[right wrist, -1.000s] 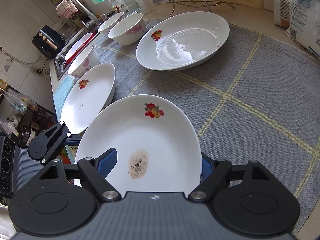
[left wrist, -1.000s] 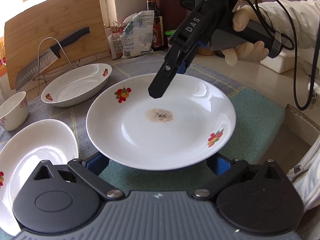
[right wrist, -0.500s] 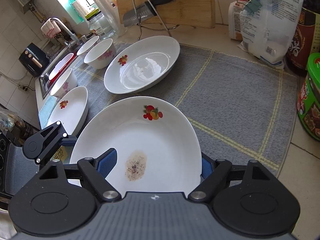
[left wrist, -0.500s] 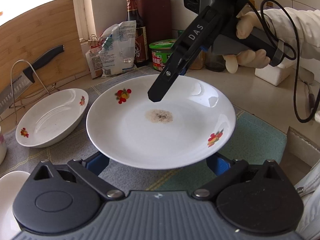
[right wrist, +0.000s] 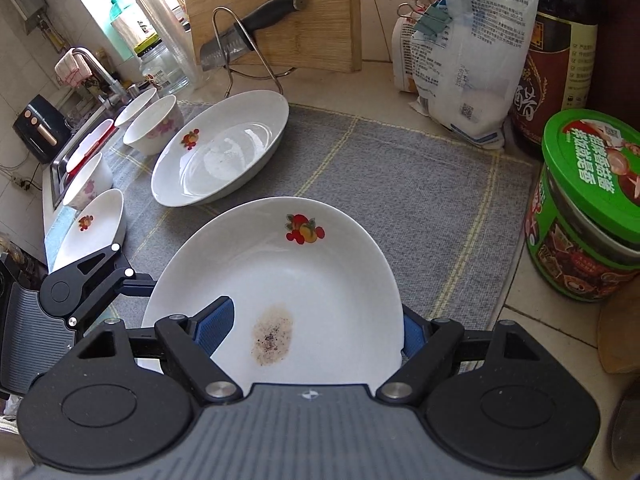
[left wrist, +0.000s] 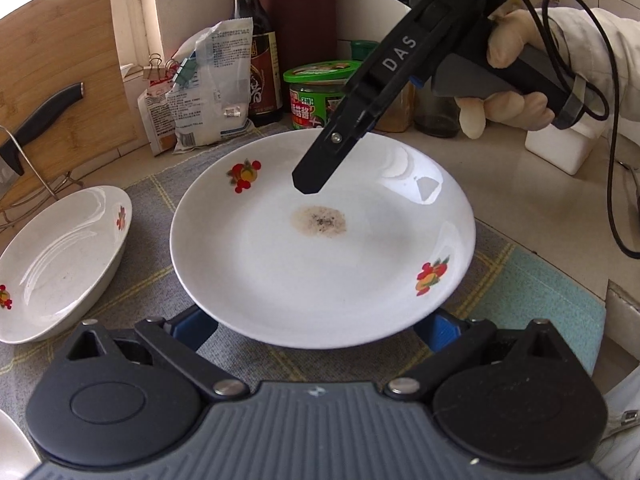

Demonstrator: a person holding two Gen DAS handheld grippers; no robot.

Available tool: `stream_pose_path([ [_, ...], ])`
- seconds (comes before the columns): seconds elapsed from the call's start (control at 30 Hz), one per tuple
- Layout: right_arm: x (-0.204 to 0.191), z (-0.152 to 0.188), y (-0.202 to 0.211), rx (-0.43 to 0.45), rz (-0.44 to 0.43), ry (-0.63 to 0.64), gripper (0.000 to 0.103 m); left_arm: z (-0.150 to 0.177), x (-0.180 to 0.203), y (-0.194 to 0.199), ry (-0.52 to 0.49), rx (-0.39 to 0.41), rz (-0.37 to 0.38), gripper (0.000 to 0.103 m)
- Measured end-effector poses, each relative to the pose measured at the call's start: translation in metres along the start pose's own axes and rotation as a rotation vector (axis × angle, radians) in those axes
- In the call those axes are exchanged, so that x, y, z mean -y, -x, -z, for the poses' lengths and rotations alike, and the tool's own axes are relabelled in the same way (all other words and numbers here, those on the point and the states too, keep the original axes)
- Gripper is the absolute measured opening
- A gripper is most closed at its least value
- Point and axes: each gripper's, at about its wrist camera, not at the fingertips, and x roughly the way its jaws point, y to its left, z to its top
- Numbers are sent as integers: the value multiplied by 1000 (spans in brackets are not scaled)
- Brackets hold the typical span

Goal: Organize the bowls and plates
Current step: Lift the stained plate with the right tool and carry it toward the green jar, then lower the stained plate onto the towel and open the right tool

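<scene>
Left wrist view: I'm mid-carry with the stained plate (left wrist: 320, 276). It is lifted off the grey mat (left wrist: 152, 200) and lies straight ahead of my left tool (left wrist: 318, 332), its near rim covering the tool's widely spread fingers. I can't tell whether it rests on them. The right tool (left wrist: 316, 176) reaches in from the far side, its upper finger inside the plate above the stain.

Right wrist view: the right tool (right wrist: 314, 328) pinches the plate's (right wrist: 304, 272) near rim, one pad inside and one outside. The left tool (right wrist: 84, 280) sits just beside the plate's left edge. I judge the next move is to set it level in the oval dish (right wrist: 224, 160), ahead and to the left on the counter.
</scene>
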Motion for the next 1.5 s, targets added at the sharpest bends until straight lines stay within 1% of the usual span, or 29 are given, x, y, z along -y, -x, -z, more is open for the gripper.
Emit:
stream_pose_path([
  [0.43,21,-2,-4,16,49,-27,87,-16,0,-20,15,-33,13,102],
  [0.73,22,-3,-11,11,73,-21,87,-19,-2,-27,29,-52,15,102],
  [0.93,24,-3,-13,13,73,-21,88,-21,-2,-29,17,-56,8,102],
  [1.1,21,-3,-16,12,80,-15,93,-20,-2,-30,8,-56,10,102],
  [1.13,20,-3,-16,18,82,-17,95,-20,-2,-30,8,-56,12,102],
  [1.17,19,-3,-16,25,83,-17,102,-21,-2,-29,13,-57,16,102],
  [1.4,9,-4,-5,33,117,-3,103,-19,0,-18,36,-47,12,102],
  [1.5,0,-4,5,41,159,10,103,-17,1,-9,60,-45,9,102],
])
